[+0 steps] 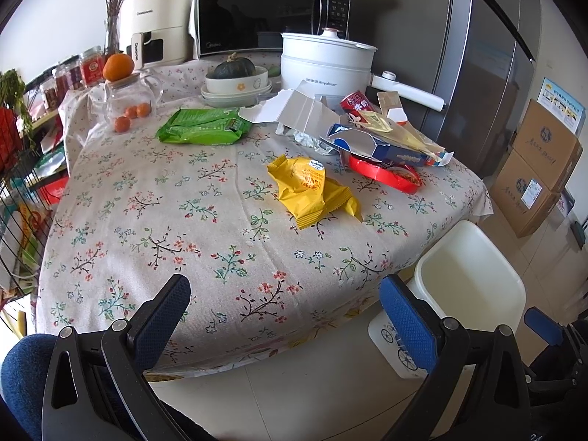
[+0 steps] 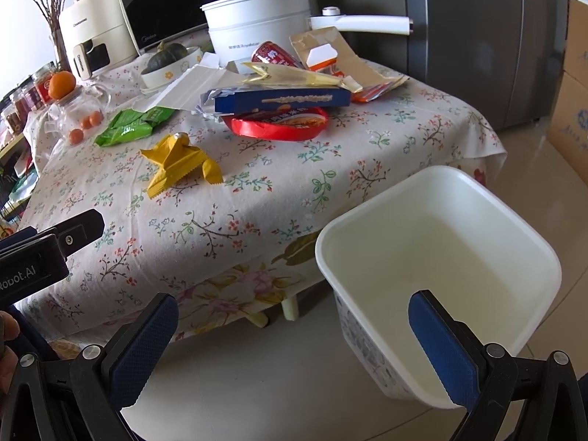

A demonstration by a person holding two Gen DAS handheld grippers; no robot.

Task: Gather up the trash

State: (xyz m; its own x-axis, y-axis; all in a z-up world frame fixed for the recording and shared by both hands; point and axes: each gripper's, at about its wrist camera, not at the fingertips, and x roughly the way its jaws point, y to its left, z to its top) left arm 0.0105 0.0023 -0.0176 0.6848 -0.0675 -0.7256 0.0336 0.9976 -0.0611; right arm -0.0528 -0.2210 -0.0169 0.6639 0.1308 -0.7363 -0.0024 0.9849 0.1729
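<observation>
A crumpled yellow wrapper [image 1: 310,191] [image 2: 180,163] lies mid-table on the floral cloth. A green packet [image 1: 204,126] [image 2: 128,125] sits farther back left. At the back right is a pile: a torn blue box [image 1: 386,147] [image 2: 283,100], a red lid [image 1: 386,174] [image 2: 279,125], a red can [image 1: 354,104] [image 2: 273,55] and torn cardboard [image 2: 330,55]. A white bin [image 1: 468,268] [image 2: 437,268] stands on the floor beside the table. My left gripper [image 1: 284,316] hangs open over the table's near edge. My right gripper [image 2: 294,334] is open, its right finger over the bin.
A white electric pot [image 1: 327,62], a bowl holding a squash [image 1: 235,77], a microwave [image 1: 272,14] and a glass jar with oranges [image 1: 126,103] line the table's back. A grey fridge [image 1: 488,66] and cardboard boxes [image 1: 540,169] stand on the right, a wire rack [image 1: 18,183] on the left.
</observation>
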